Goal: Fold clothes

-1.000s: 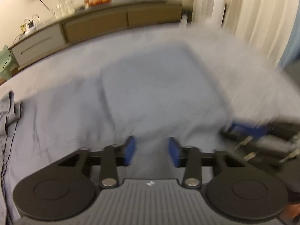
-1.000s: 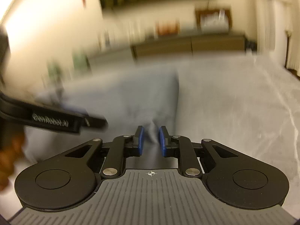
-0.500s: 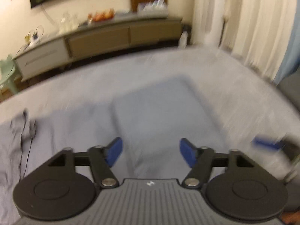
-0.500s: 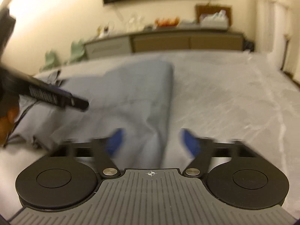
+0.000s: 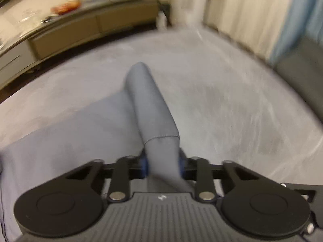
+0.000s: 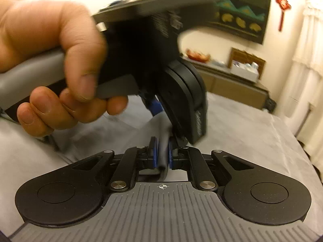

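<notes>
Left wrist view: my left gripper (image 5: 162, 166) has just closed its jaws and now pinches a bunched fold of the blue-grey garment (image 5: 149, 104) between its blue pads. The cloth rises from the grey bed sheet (image 5: 232, 92) in a ridge that runs away from the jaws; a stitched hem crosses it just ahead of the pads. The rest of the garment lies flat on the sheet to the left. Behind the bed stands a long low cabinet (image 5: 84, 26); pale curtains (image 5: 238, 6) hang at right. Picture is motion-blurred.

Right wrist view: my right gripper (image 6: 161, 154) has also just closed its jaws; a thick rolled edge of the same garment (image 6: 162, 151) sits clamped between the blue pads. My left hand (image 6: 50, 56) fills the upper left, fingers wrapped round the handle of the left gripper (image 6: 155, 106), whose black body hangs just above and ahead of my right jaws, nearly touching them. Grey sheet spreads to the right; the cabinet (image 6: 232, 80) and a dark wall picture (image 6: 242, 10) lie beyond.
</notes>
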`<state>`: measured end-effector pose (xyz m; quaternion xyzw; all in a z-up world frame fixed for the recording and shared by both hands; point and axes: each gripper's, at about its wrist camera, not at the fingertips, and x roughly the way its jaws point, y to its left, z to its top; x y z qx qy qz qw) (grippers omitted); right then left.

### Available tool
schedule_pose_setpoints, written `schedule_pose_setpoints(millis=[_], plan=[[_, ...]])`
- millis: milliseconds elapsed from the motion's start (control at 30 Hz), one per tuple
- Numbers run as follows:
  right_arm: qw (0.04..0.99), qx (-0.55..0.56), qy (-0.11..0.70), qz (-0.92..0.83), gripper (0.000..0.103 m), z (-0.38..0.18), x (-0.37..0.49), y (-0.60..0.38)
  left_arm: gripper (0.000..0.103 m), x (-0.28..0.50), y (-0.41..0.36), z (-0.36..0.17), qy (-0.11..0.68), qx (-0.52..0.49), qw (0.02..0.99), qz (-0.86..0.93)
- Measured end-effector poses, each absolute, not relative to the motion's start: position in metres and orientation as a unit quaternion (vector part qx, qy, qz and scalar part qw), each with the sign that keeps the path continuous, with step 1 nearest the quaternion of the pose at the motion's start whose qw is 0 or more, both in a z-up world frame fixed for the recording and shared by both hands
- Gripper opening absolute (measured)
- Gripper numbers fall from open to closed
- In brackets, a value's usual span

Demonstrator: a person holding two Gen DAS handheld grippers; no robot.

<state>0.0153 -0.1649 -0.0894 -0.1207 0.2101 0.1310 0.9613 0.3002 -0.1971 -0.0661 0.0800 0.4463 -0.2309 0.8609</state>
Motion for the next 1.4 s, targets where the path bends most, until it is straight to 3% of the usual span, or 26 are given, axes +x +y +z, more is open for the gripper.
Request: schedule_pose_setpoints(millis=[33, 100, 167, 300, 367, 467, 667, 933, 1000, 1100, 1167, 1267, 1300, 1400], plan=[[0.964, -0.105, 0.195, 0.146, 0.017, -0.083, 0.012, -0.164, 0.021, 0.297, -0.169, -0.054, 0.433, 0.041, 0.872, -0.225], [0.967, -0.057, 0.166, 0.187, 0.056, -0.069, 0.001, -0.164, 0.021, 0.286, -0.106, -0.036, 0.412, -0.029, 0.887, -0.205], [0.96, -0.011, 0.155, 0.233, 0.061, -0.061, -0.005, -0.165, 0.022, 0.275, -0.044, -0.036, 0.411, -0.076, 0.892, -0.174], [0.943, 0.009, 0.207, 0.261, 0.056, -0.073, 0.013, -0.138, 0.026, 0.269, 0.037, -0.082, 0.459, -0.118, 0.873, -0.114], [0.935, -0.008, 0.248, 0.255, 0.053, -0.088, 0.03, -0.116, 0.037, 0.271, 0.05, -0.109, 0.478, -0.128, 0.862, -0.106], [0.923, -0.032, 0.287, 0.255, 0.047, -0.109, 0.047, -0.091, 0.04, 0.27, 0.056, -0.12, 0.469, -0.154, 0.863, -0.107], [0.916, -0.105, 0.325, 0.208, 0.047, -0.121, 0.055, -0.064, 0.04, 0.275, 0.027, -0.119, 0.443, -0.078, 0.883, -0.132], [0.914, -0.143, 0.339, 0.167, 0.051, -0.118, 0.057, -0.057, 0.039, 0.3, 0.018, -0.125, 0.399, -0.107, 0.887, -0.206], [0.916, -0.143, 0.337, 0.165, 0.053, -0.119, 0.058, -0.057, 0.038, 0.305, 0.027, -0.131, 0.422, -0.127, 0.879, -0.184], [0.915, -0.133, 0.338, 0.175, 0.056, -0.116, 0.059, -0.057, 0.045, 0.295, 0.042, -0.122, 0.432, -0.147, 0.876, -0.158], [0.921, -0.117, 0.326, 0.179, 0.052, -0.104, 0.054, -0.058, 0.063, 0.27, 0.046, -0.103, 0.414, -0.124, 0.889, -0.151], [0.931, -0.085, 0.291, 0.201, 0.048, -0.088, 0.045, -0.06, 0.06, 0.236, 0.037, -0.093, 0.408, -0.085, 0.894, -0.163], [0.93, -0.079, 0.291, 0.208, 0.04, -0.09, 0.046, -0.059, 0.06, 0.227, 0.032, -0.092, 0.411, -0.069, 0.894, -0.167], [0.914, -0.077, 0.333, 0.22, 0.033, -0.114, 0.056, -0.05, 0.054, 0.225, 0.007, -0.116, 0.437, 0.026, 0.891, -0.119]])
